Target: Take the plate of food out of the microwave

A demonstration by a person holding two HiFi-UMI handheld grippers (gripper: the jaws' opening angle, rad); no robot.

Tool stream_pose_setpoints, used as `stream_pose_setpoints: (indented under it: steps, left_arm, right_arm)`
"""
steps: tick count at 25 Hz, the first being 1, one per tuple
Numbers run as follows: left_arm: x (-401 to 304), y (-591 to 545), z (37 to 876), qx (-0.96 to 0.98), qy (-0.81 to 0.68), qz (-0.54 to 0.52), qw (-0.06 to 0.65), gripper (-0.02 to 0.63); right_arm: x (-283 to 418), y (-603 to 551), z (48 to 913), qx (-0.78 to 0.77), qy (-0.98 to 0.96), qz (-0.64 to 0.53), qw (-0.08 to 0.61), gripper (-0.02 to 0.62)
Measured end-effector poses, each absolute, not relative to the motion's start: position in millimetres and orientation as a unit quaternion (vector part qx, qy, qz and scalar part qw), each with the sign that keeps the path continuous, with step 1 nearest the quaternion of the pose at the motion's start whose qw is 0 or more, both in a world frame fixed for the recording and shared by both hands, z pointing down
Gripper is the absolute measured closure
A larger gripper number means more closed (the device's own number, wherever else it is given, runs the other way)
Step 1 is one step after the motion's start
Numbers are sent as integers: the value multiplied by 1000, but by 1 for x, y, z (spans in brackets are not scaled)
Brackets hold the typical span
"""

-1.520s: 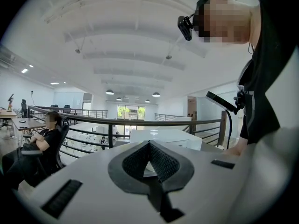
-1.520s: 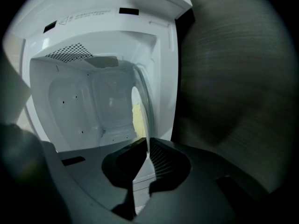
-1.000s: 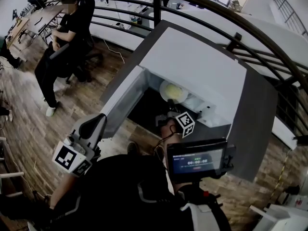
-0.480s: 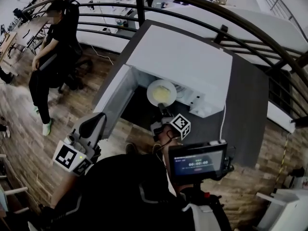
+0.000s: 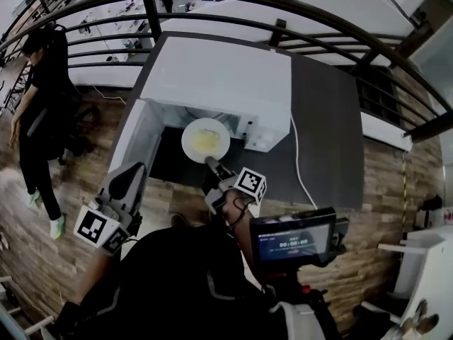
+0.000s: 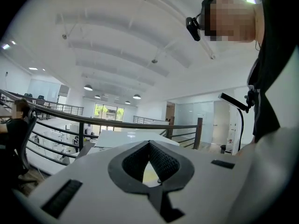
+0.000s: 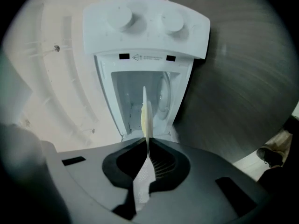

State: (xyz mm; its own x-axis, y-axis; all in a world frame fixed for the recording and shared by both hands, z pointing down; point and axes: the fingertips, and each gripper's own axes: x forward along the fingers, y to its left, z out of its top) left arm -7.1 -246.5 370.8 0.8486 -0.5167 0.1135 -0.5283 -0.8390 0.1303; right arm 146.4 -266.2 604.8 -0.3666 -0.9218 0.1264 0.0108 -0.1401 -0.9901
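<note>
the round white plate of yellow food (image 5: 206, 140) is pinched by its near rim between the jaws of the right gripper (image 5: 211, 163), which are nearly together with only the thin rim between them. in the right gripper view the plate (image 7: 145, 120) shows edge-on, a thin pale line running straight forward from between the jaws of the right gripper (image 7: 147, 155). the plate is off any surface, at the mouth of the boxy white microwave (image 5: 219, 76), whose open cavity lies directly beyond the jaws' tips. the microwave's white door (image 5: 134, 144) stands swung open to the left of the jaws in the head view. in the right gripper view the microwave (image 7: 145, 27) fills the space ahead, with two round white knobs (image 7: 118, 17) on its panel past the far end of the plate. the dark grey tabletop (image 5: 325, 126) carries the microwave and spreads off to the right of the jaws; a thin white cable (image 5: 296, 154) runs across it.

the left gripper (image 5: 131, 176) is held low, well apart from the plate and off to the left of the right jaws. in its own view the left gripper (image 6: 150, 164) has its jaws closed tip to tip with nothing between them, pointing towards a dark metal railing (image 6: 117, 122) and a bright hall beyond.
</note>
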Motion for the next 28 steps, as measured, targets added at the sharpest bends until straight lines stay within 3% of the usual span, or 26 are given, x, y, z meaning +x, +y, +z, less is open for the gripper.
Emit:
stream_pose_setpoints:
  steps: [28]
  left_arm:
    - [24, -267, 396, 975, -199, 17, 93, 603]
  right_arm:
    - [164, -197, 516, -412, 551, -579, 437, 580]
